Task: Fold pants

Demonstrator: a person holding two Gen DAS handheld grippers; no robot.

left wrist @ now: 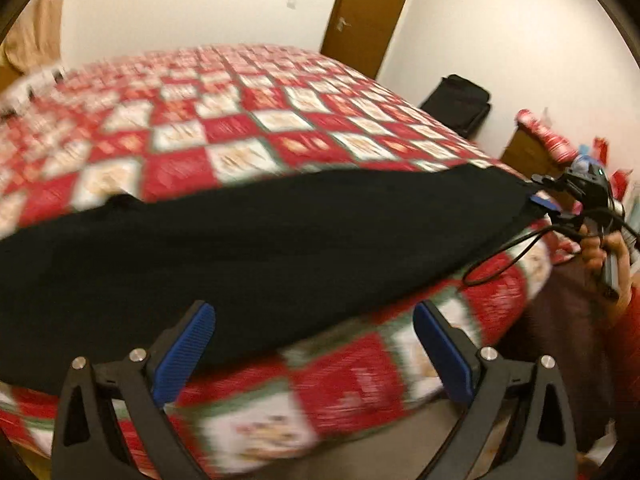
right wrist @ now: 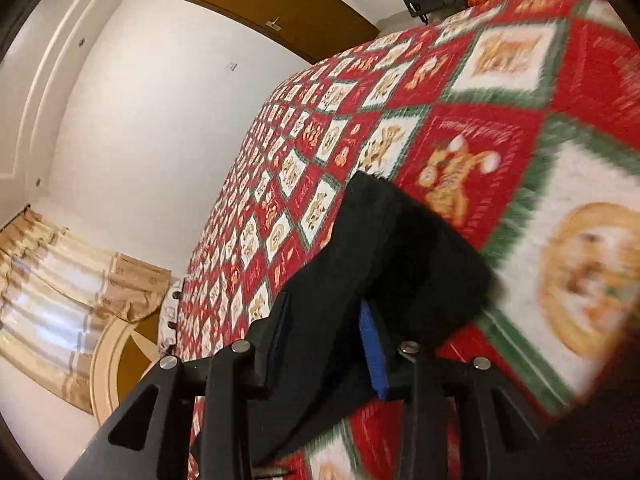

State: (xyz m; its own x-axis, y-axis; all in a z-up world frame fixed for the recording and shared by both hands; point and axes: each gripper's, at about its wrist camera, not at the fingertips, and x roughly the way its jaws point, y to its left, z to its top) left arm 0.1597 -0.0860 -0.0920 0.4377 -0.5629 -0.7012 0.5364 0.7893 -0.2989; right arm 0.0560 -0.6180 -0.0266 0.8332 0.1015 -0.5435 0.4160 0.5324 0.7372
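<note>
Black pants [left wrist: 248, 240] lie stretched along the near edge of the bed. My left gripper [left wrist: 314, 332] is open, its blue pads on either side of the pants' near edge, holding nothing. In the left wrist view the right gripper [left wrist: 540, 196] sits at the pants' far right end, gripping the fabric. In the right wrist view my right gripper [right wrist: 326, 316] is shut on the black pants [right wrist: 384, 248], which bunch up between its fingers above the quilt.
The bed is covered by a red, white and green checkered quilt [left wrist: 240, 120]. A brown door [left wrist: 368, 12] and a black bag [left wrist: 460, 104] stand behind the bed. Curtains [right wrist: 60, 280] hang at the left wall. Cables [left wrist: 508, 252] dangle from the right gripper.
</note>
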